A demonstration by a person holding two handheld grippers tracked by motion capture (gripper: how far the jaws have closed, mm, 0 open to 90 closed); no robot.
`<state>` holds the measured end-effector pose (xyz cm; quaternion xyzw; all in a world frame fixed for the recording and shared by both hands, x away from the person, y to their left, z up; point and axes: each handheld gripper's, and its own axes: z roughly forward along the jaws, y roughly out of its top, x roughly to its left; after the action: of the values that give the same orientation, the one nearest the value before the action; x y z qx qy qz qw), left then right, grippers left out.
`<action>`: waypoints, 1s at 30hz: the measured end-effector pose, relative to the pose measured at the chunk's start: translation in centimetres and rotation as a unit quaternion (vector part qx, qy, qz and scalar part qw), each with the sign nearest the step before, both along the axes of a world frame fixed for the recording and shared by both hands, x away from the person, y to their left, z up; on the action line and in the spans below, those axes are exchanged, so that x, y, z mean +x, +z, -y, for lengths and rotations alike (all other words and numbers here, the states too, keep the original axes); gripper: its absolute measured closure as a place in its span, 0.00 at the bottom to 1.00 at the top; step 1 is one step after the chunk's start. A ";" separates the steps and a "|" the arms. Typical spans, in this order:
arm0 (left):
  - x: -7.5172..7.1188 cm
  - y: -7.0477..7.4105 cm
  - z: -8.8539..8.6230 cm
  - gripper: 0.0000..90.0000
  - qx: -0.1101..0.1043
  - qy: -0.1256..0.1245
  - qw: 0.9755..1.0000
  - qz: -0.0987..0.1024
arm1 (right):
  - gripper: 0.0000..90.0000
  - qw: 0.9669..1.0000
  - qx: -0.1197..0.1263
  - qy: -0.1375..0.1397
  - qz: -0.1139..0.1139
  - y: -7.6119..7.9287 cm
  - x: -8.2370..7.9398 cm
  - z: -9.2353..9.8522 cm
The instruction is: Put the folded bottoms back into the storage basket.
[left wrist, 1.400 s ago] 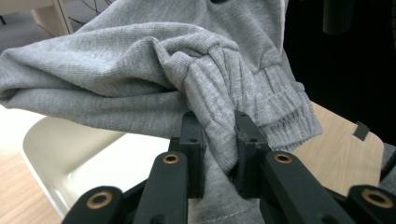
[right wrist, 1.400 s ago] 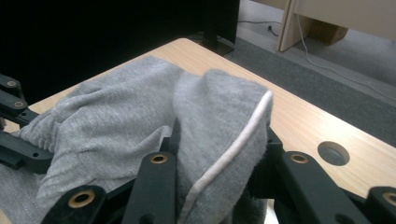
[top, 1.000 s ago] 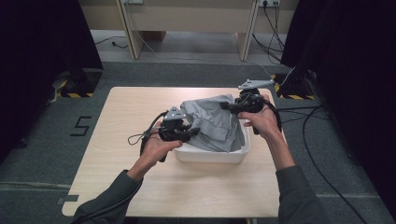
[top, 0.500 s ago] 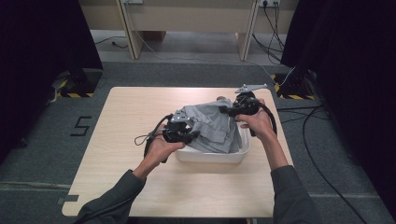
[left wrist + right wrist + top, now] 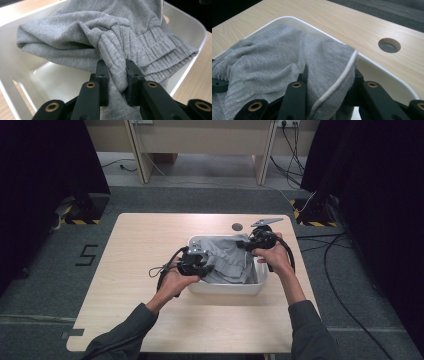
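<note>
Two grippers: both are at the white tub, each in one of your hands, forearms coming in from six o'clock of the high view.
Table [image 5: 145, 245]: pale wood, with its nine o'clock half bare in the high view.
Your left hand [image 5: 172, 282]: it holds the left gripper [image 5: 196, 262] at the tub's nine o'clock rim, a cable looping out from it over the table.
Left gripper's hold: in the left gripper view its two black jaws stand close together with a fold of grey cloth [image 5: 113, 65] pinched between them, right by the ribbed, gathered band.
White tub [image 5: 227, 287]: it sits on the table toward three o'clock from the table's middle, with one corner rounded and pale in the left gripper view [image 5: 15, 72].
Grey cloth in the tub: you have it lying bunched inside the tub [image 5: 230, 260], with the ribbed band draped toward the far rim in the left gripper view.
Your right hand [image 5: 272, 257]: it holds the right gripper [image 5: 250, 242] at the tub's one o'clock corner, grey plate on top.
Right gripper's hold: in the right gripper view the cloth [image 5: 287, 62] drapes over and between the jaws, a white-piped edge running down across them; you cannot tell from this how tightly they are closed.
Round hole [image 5: 237, 226]: it is set in the tabletop at twelve o'clock of the tub, also seen past the rim in the right gripper view [image 5: 389, 45].
</note>
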<state>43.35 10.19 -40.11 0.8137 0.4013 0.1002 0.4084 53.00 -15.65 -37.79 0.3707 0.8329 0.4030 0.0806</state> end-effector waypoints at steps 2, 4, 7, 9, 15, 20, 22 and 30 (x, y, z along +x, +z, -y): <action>0.1 -0.3 0.0 0.83 0.004 0.000 1.000 -0.003 | 0.76 1.000 -0.006 0.000 -0.005 -0.4 0.1 0.0; 0.2 -0.6 0.0 0.83 0.007 0.002 1.000 -0.007 | 0.75 1.000 -0.012 -0.001 -0.013 -0.7 0.2 -0.1; 0.3 -1.0 0.2 0.81 0.015 -0.005 1.000 -0.017 | 0.74 1.000 -0.022 -0.005 -0.014 -1.0 0.3 -0.1; 0.3 -1.2 0.2 0.80 0.025 -0.008 0.999 -0.019 | 0.72 0.999 -0.030 -0.005 -0.019 -1.2 0.4 -0.2; 0.4 -1.1 -0.1 0.68 0.036 -0.004 0.999 -0.030 | 0.57 0.997 -0.068 -0.022 -0.033 -1.9 0.1 -0.3; -0.3 0.9 -0.3 0.64 0.026 -0.001 1.000 0.004 | 0.54 0.997 -0.060 -0.039 -0.015 -1.1 -0.3 0.1; -0.5 1.5 -0.2 0.64 0.026 -0.006 1.000 0.010 | 0.53 0.997 -0.055 -0.045 -0.008 -0.4 -0.5 0.4; -1.3 1.5 -0.1 0.59 0.008 -0.015 1.000 0.009 | 0.49 0.997 -0.061 -0.039 0.017 0.8 -1.7 0.6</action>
<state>42.01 10.24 -38.61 0.8217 0.3849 0.1047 0.4069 51.33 -16.24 -36.96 0.3903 0.8395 0.3542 0.1323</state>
